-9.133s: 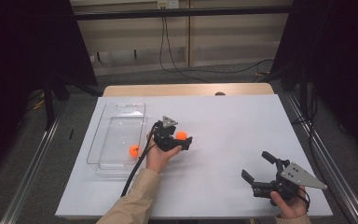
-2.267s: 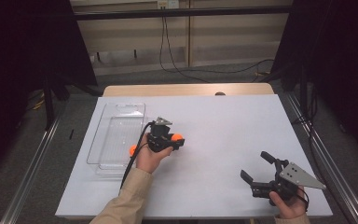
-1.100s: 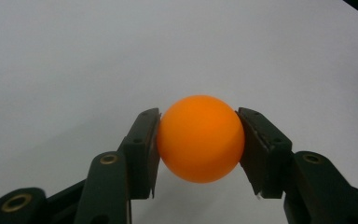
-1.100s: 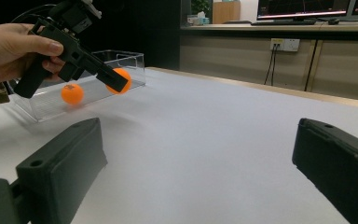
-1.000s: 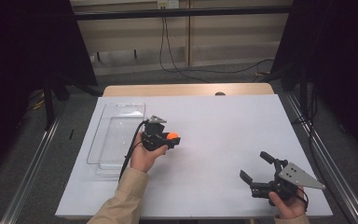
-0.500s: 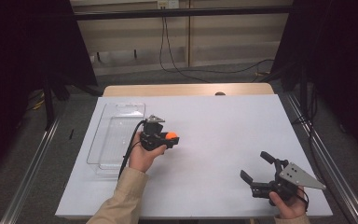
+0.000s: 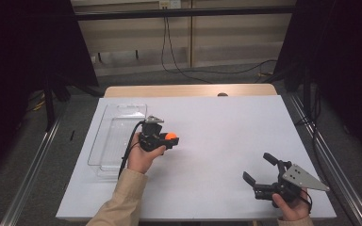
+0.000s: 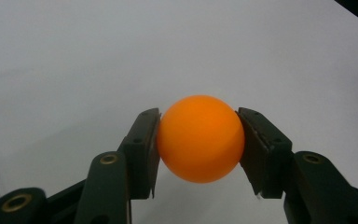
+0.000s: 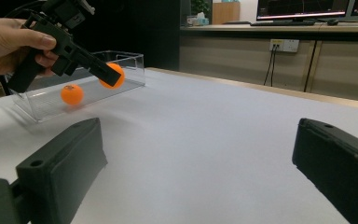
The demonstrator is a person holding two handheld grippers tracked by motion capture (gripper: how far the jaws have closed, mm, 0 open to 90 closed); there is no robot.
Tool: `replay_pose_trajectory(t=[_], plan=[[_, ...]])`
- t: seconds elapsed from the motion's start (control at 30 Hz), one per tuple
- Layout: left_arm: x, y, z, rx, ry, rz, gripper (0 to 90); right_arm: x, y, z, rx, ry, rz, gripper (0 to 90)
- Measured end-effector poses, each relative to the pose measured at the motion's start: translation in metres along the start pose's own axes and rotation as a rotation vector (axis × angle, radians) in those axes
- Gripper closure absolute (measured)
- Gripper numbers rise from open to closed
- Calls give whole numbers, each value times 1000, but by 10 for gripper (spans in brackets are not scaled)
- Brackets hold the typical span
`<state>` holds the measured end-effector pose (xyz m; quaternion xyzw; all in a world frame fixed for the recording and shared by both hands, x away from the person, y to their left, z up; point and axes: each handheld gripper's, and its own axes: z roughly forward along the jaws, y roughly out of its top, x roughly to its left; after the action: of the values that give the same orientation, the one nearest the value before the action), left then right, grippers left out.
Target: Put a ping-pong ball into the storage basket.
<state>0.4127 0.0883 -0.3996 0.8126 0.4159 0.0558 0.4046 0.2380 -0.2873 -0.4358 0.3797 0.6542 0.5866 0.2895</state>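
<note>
My left gripper hangs a little above the white table, just right of the clear plastic tray. It is shut on an orange ball; both pads press its sides. From the right gripper view the held ball hangs beside the tray's end wall. A second orange ball lies inside the tray. Near the table's front right corner my right gripper stands open with nothing between its jaws.
The white table top stretches between the two grippers. A wooden strip runs along its far edge. Dark frames and floor cables lie beyond the table. A person's sleeve comes in over the front edge.
Since the earliest frames my left gripper has drifted slightly left toward the tray with the ball in it. Over the last second nothing has visibly moved. The right gripper has kept still.
</note>
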Motion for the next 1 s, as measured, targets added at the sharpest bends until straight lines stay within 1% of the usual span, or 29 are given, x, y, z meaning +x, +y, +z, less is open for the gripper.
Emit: replay_pose_trajectory(t=[0.07,0.17,0.27,0.33,0.63,0.7,0.9,0.93,1.0], plan=[[1,0,0,-3,2,-6,509,0,0,0,0,2,1,16],[2,0,-2,0,2,-4,509,0,0,0,0,2,1,16],[2,0,-3,-7,1,-14,509,0,0,0,-1,1,2,16],[3,0,-4,-2,0,-12,509,0,0,0,0,1,2,16],[5,1,-7,-8,5,-24,509,0,0,0,0,3,1,17],[6,1,-8,-5,4,-18,509,0,0,0,0,4,1,17],[8,1,-10,-6,9,-19,509,0,0,0,0,3,1,17],[7,1,-10,-13,9,-27,509,0,0,0,0,3,1,17],[8,2,-11,-11,12,-24,509,0,0,0,0,3,1,17]])
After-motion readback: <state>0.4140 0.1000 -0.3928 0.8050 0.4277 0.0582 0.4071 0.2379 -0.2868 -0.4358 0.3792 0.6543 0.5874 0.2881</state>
